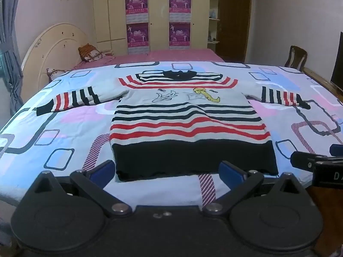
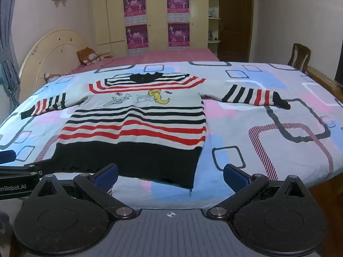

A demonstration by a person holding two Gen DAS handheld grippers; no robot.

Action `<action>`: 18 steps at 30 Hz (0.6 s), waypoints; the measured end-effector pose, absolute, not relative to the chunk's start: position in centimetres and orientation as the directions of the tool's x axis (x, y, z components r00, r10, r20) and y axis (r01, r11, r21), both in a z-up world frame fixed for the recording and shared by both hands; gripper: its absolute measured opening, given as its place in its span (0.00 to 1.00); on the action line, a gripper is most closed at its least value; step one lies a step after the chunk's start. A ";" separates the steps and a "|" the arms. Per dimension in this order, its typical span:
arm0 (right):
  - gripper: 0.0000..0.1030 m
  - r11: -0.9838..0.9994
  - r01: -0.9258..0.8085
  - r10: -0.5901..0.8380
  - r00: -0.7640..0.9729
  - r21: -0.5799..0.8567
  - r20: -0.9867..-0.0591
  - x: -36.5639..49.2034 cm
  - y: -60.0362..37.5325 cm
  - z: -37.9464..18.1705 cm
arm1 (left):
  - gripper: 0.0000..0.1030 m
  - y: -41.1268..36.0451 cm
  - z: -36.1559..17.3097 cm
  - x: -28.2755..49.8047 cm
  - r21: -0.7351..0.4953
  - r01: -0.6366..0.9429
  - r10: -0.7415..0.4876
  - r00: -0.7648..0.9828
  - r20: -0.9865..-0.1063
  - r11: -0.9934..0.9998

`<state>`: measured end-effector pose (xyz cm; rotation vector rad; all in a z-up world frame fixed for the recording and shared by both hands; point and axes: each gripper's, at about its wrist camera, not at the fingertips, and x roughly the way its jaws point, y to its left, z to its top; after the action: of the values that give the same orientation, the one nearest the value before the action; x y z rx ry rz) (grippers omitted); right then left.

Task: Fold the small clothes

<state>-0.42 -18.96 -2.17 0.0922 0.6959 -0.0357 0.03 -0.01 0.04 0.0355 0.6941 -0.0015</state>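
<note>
Both grippers are held wide apart at the near edge of the bed, nothing caught between the blue pads of either one. Left gripper (image 1: 166, 171) is lined up with the black hem of the sweater (image 1: 188, 115); right gripper (image 2: 170, 175) sits over the hem's right corner, with its left pad (image 2: 106, 176) over the knit and the other over bare quilt (image 2: 268, 150).

And the sweater is seen laid flat, face up, collar toward the far edge, hem close to the near edge, both striped sleeves (image 1: 70, 99) (image 2: 255, 95) spread out sideways toward the quilt's left and right edges. No fold is judged to have been made yet.

A good start would likely be made with a sleeve: the cuff should be pinched through both layers, lifted only slightly, and carried across the chest so the stripes are kept square. The knit looks thick and soft, so it is expected to drag and bunch if pulled low along the quilt. A slight ridge is visible running down the front panel, and it would be best smoothed first.
</note>
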 end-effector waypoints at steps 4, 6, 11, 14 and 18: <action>1.00 0.995 0.065 -0.004 0.770 0.073 -0.638 -0.3 -19.1 -2.1 | 1.00 0.0 0.2 0.0 0.029 0.006 0.013 0.777 -0.630 1.000; 1.00 0.995 0.067 -0.004 0.770 0.074 -0.638 -0.3 -19.1 -2.1 | 1.00 0.0 -0.2 -0.1 0.038 0.005 0.020 0.776 -0.630 0.999; 1.00 0.995 0.063 0.004 0.768 0.081 -0.641 -0.5 -18.9 -1.7 | 1.00 0.5 0.1 -0.1 0.032 0.004 0.018 0.772 -0.635 0.999; 1.00 0.995 0.062 0.006 0.768 0.083 -0.641 -0.1 -19.0 -2.1 | 1.00 0.7 0.1 -0.1 0.031 0.004 0.017 0.772 -0.635 1.000; 1.00 0.995 0.063 0.004 0.767 0.082 -0.642 0.1 -18.8 -2.2 | 1.00 0.0 0.1 -0.2 0.040 -0.002 0.027 0.772 -0.635 0.999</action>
<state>0.06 -18.79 -2.17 0.1006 0.6966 -0.0321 -0.17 0.00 0.12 0.0381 0.6885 0.0156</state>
